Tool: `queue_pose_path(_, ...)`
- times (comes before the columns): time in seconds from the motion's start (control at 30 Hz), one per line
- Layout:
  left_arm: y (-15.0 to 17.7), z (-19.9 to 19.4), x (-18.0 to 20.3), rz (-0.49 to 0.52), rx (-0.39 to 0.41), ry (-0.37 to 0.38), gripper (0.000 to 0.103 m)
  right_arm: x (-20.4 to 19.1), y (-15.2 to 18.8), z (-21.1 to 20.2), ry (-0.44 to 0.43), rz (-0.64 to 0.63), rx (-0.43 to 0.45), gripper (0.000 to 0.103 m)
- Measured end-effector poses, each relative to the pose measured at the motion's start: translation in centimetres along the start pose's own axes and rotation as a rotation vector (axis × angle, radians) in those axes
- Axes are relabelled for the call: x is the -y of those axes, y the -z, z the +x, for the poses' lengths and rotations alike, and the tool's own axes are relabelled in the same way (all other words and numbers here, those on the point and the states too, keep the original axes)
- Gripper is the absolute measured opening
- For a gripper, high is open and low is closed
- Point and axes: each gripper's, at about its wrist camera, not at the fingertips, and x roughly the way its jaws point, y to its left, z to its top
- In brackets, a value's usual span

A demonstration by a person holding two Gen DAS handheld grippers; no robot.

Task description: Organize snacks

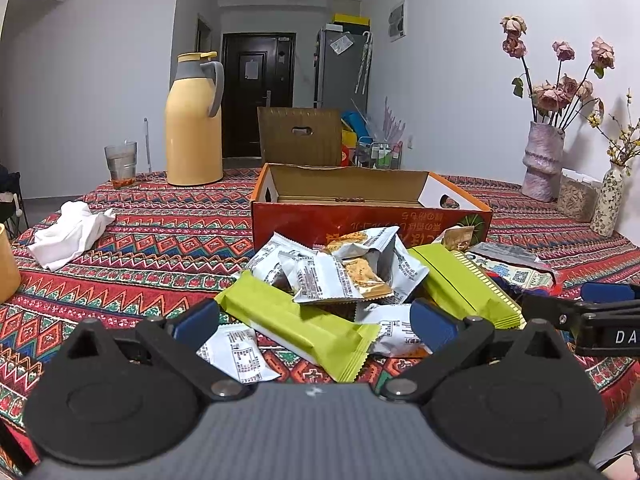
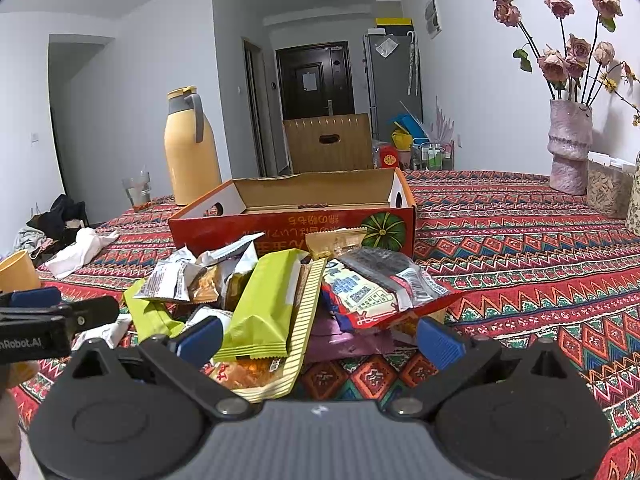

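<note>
Two grippers sit low at the near edge of the snack pile, and both have their jaws spread wide with nothing between them. Your left gripper [image 1: 316, 320] frames a green packet [image 1: 298, 326] that lies flat on the patterned tablecloth [image 1: 160, 240], with a small white packet [image 1: 236, 354] just beside its left finger. Behind that green packet a heap of white packets [image 1: 320, 272] leans together, some showing an orange cracker print. Your right gripper [image 2: 318, 338] faces a second green packet [image 2: 266, 308] resting on a cream striped packet [image 2: 304, 320]; a red and blue packet [image 2: 368, 296] with a barcode lies just to the right, on top of a purple one [image 2: 344, 340].

Just beyond the pile stands the orange cardboard box [image 1: 368, 220], open at the top; no packets show in the part of its inside you can see. The snacks touch or nearly touch its front wall.

Farther back on the table you have a yellow thermos jug [image 1: 194, 128] and a glass [image 1: 121, 164] at the left, a crumpled white cloth [image 1: 70, 234] nearer you, and a pink vase [image 2: 570, 148] of dried roses at the right.
</note>
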Motion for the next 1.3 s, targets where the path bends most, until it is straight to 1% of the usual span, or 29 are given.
queue_pose_path(1.3, 0.01, -0.31, 0.05, -0.004, 0.006, 0.009, 0.103, 0.09, 0.12, 0.03, 0.001, -0.004, -0.001, 0.103)
